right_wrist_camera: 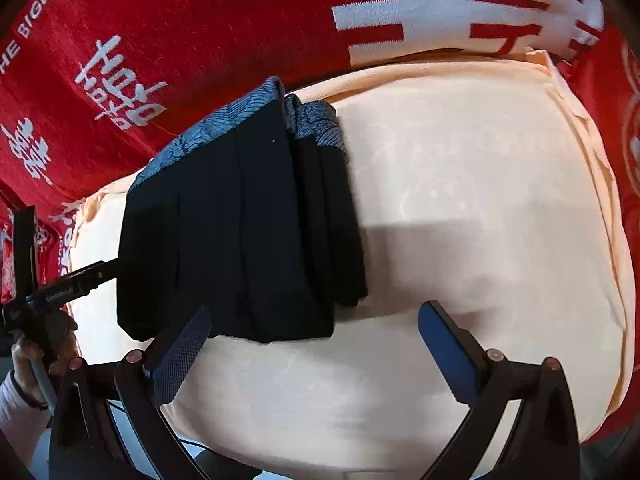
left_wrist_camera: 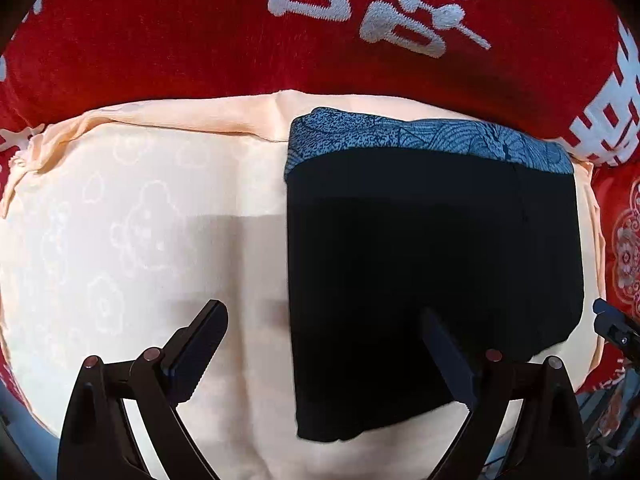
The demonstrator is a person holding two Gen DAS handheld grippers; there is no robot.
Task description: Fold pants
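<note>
The red plush blanket with white embroidered characters (left_wrist_camera: 160,40) runs past the top edge beyond the left tongs (left_wrist_camera: 320,344), cutting its lettering short. Left of the right tongs (right_wrist_camera: 314,338), a hand (right_wrist_camera: 44,356) is mostly cropped by the frame edge. The folded black pants with a blue patterned waistband (right_wrist_camera: 224,240) hide the peach cushion cover (right_wrist_camera: 480,200) beneath them.

The black pants (left_wrist_camera: 432,272) lie folded into a flat stacked rectangle (blue patterned waistband (left_wrist_camera: 432,138) at the far edge) on pale cloth.
</note>
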